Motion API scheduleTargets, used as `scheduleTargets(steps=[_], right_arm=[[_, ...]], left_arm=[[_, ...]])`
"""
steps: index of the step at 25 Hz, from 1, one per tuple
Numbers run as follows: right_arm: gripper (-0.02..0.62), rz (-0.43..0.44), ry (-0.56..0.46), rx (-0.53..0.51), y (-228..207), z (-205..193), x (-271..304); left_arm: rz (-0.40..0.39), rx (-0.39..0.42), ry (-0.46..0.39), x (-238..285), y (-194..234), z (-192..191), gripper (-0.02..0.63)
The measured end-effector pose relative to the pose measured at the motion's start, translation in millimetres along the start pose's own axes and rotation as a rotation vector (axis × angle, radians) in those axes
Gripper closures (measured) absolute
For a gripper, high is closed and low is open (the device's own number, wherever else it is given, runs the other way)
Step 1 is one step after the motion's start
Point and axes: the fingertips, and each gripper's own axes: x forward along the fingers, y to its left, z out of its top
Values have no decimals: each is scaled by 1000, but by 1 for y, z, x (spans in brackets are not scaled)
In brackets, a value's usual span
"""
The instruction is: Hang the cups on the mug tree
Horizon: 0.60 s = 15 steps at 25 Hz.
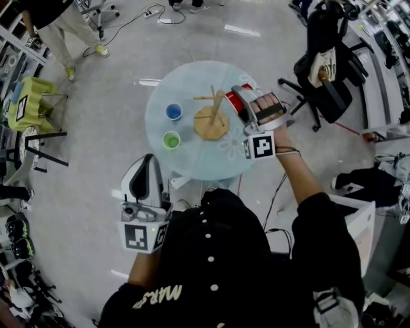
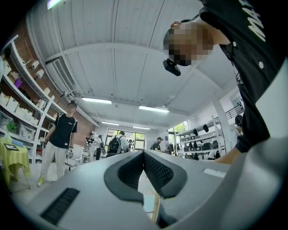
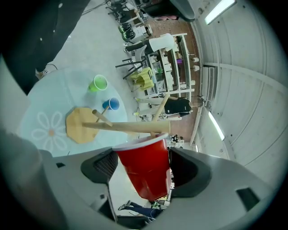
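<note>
Red cup (image 1: 232, 100) mostly hidden behind right gripper (image 1: 246, 106); peg (image 3: 154, 133) tip hidden by cup.

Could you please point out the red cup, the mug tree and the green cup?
red cup (image 3: 146, 168), right gripper view, side wall.
mug tree (image 1: 205, 129), head view, wooden base.
green cup (image 1: 171, 139), head view, open mouth.

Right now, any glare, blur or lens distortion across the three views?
Head view: heavy fisheye bend, glare streaks on the floor, table sharp. Left gripper view: ceiling lights bright, corners black. Right gripper view: red cup sharp, strip light blown out, corners black.
</note>
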Motion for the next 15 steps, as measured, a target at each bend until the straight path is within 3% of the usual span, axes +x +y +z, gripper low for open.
scheduleTargets(steps=[4,10,12,15], right_arm=[[213,-7,-18,49,-4,3,-8],[210,0,-31,103,-1,9,-27],[212,-1,-37,191,-3,9,-36],[216,7,-51,427,-8,8,-50]], left_arm=[[-6,-1,-12,2,-2,3,607],[-27,-1,-38,2,-9,13,607],[-34,1,-46,1,-12,15,607],[-37,5,-46,1,-14,15,607]])
